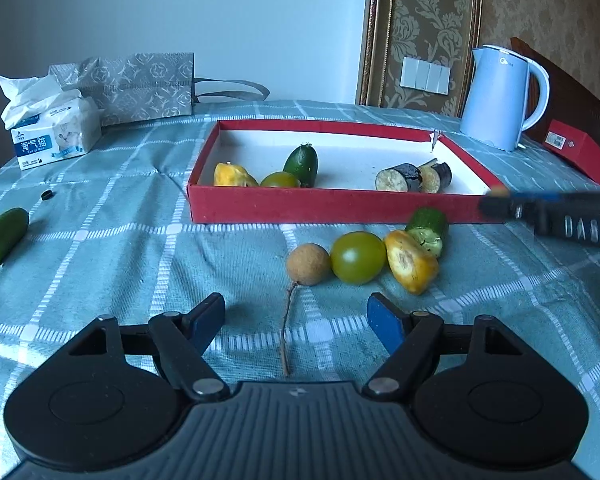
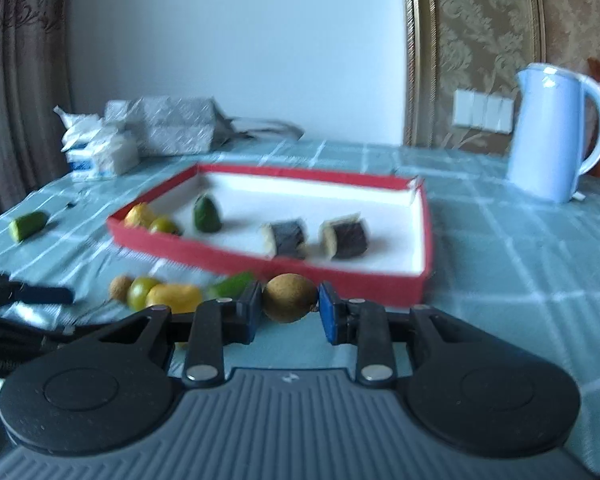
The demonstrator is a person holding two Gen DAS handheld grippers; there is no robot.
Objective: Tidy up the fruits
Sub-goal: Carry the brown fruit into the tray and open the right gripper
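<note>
A red tray (image 1: 332, 206) with a white floor holds a yellow piece (image 1: 232, 175), a green tomato (image 1: 280, 180), a cucumber end (image 1: 302, 164) and two eggplant chunks (image 1: 398, 178). In front of it lie a longan (image 1: 308, 263), a green tomato (image 1: 358, 257), a yellow piece (image 1: 411, 261) and a cucumber piece (image 1: 428, 229). My left gripper (image 1: 296, 320) is open, just short of the longan. My right gripper (image 2: 288, 310) is shut on a brown longan (image 2: 290, 297), held above the cloth near the tray's (image 2: 340, 276) front wall.
A cucumber piece (image 1: 2, 236) lies far left on the checked cloth. A tissue pack (image 1: 54, 136) and a grey bag (image 1: 140, 88) stand at the back left. A pale blue kettle (image 1: 500, 98) and a red box (image 1: 580, 152) stand at the back right.
</note>
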